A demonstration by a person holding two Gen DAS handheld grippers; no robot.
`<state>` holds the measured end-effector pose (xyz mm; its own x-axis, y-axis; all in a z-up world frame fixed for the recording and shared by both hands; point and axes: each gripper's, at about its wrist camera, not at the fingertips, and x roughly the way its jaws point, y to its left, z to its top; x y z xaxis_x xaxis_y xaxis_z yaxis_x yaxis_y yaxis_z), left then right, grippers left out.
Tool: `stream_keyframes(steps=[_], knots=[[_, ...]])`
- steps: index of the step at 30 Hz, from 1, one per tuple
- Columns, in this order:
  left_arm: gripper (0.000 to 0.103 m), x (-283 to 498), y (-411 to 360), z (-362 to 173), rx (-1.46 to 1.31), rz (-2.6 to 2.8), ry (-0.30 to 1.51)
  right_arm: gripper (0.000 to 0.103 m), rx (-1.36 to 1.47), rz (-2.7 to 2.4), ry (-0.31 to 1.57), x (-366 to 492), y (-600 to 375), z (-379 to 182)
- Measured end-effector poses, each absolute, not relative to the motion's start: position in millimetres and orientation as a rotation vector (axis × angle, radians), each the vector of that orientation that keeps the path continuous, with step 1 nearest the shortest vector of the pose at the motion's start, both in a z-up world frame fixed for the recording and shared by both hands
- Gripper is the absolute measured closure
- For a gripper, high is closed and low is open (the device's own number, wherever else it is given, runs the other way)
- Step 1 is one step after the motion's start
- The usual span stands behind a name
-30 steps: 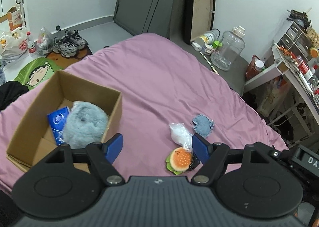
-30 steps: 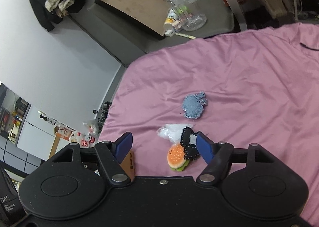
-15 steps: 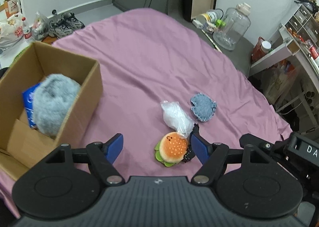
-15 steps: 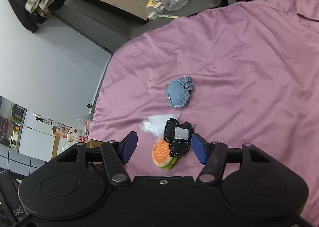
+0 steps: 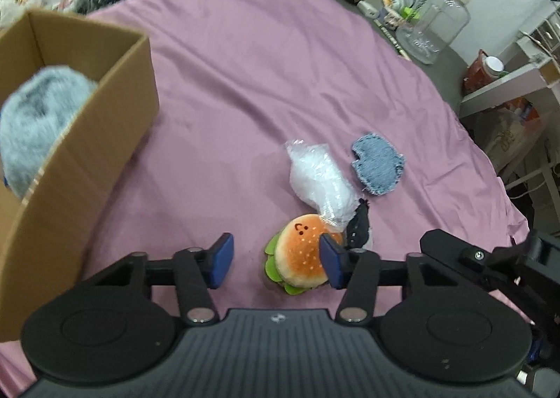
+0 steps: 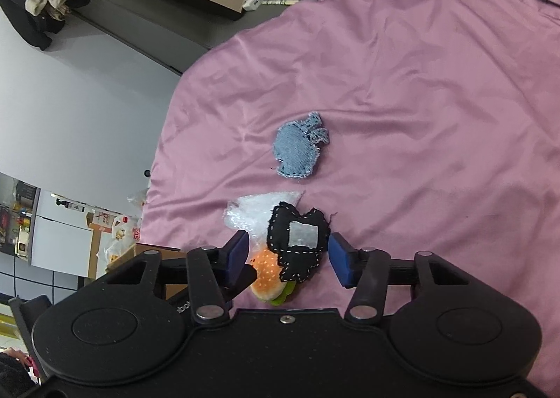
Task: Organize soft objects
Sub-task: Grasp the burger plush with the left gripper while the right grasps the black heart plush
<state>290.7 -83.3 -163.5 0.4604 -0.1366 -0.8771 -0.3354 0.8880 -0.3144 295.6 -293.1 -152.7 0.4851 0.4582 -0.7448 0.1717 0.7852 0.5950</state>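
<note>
A bed [image 5: 280, 58] spread with a pink sheet fills both views, with a cardboard box [image 5: 87, 139] standing on it at the left and a fluffy grey toy [image 5: 31, 121] inside. The remaining soft things lie clustered near the bed's edge — a burger plush [image 5: 302, 258], a clear plastic bag [image 5: 320, 184] touching its top, a black stitched patch [image 6: 297, 244] leaning against its side, and a denim patch [image 5: 378, 167] just apart. The left gripper [image 5: 276, 259] has its blue fingers [image 5: 222, 259] spread wide; the burger plush sits between them, nearer the right-hand finger, and contact with it is unclear. The right gripper [image 6: 290, 259] is likewise spread — its fingers [image 6: 341, 263] bracket the black patch and burger plush without closing on them.
</note>
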Motion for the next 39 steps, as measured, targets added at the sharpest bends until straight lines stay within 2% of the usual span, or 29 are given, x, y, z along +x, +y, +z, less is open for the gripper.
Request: stream_keyframes(steps=[3, 15, 17, 21, 27, 32, 39], knots=[[0.059, 294.3, -83.5, -172.9, -0.515, 0.131, 1.111, 0.055, 0.680, 0.187, 1.089, 300.6, -291.5, -159.8], [0.060, 305.7, -87.9, -193.1, -0.608, 0.122, 1.120, 0.056, 0.672, 0.170, 1.144, 318.4, -286.1, -181.4], [0.078, 307.1, -88.3, -192.3, -0.622, 0.101, 1.115, 0.056, 0.669, 0.169, 1.156, 321.0, -283.9, -185.7], [0.085, 307.7, -85.1, -189.9, -0.651, 0.080, 1.116, 0.058, 0.670, 0.167, 1.192, 326.0, -277.4, -197.3], [0.086, 303.3, -75.6, -186.3, -0.676, 0.079, 1.125, 0.059, 0.653, 0.169, 1.210, 328.1, -269.0, -201.8], [0.087, 299.2, -71.2, -181.2, -0.677, 0.086, 1.127, 0.070, 0.626, 0.185, 1.209, 326.3, -261.1, -201.9], [0.087, 290.8, -62.8, -162.2, -0.664, 0.074, 1.096, 0.072, 0.614, 0.204, 1.138, 315.3, -262.8, -175.9]])
